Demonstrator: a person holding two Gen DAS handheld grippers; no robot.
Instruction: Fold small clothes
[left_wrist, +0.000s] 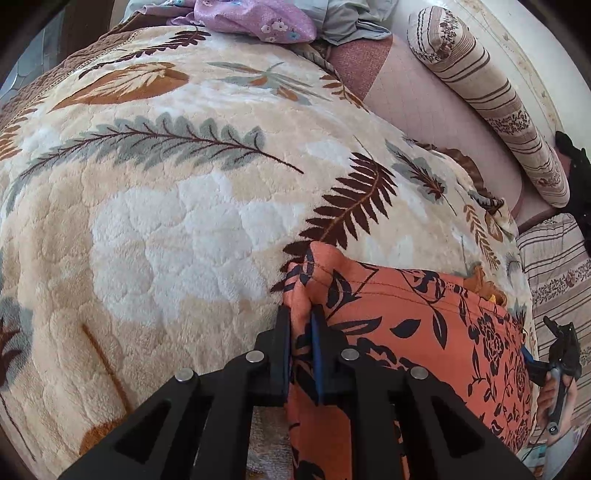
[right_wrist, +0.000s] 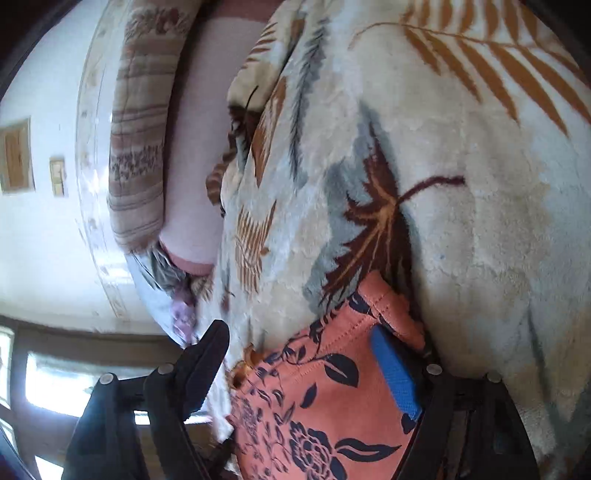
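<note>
An orange garment with a dark navy flower and leaf print (left_wrist: 406, 317) lies on a plush leaf-patterned blanket (left_wrist: 184, 206) on a bed. My left gripper (left_wrist: 301, 321) is shut on the garment's left hemmed corner, cloth bunched between its jaws. In the right wrist view the same garment (right_wrist: 325, 402) lies between my right gripper's fingers. My right gripper (right_wrist: 306, 343) is open wide, its blue pad (right_wrist: 395, 373) against the cloth near the right corner. The right gripper also shows in the left wrist view (left_wrist: 557, 354), at the garment's far right edge.
A striped bolster pillow (left_wrist: 491, 99) lies along the pink mattress edge (left_wrist: 413, 96) by the wall. A purple floral cloth (left_wrist: 255, 18) and grey clothes (left_wrist: 351, 18) sit at the far end. Another striped pillow (left_wrist: 554, 266) is on the right.
</note>
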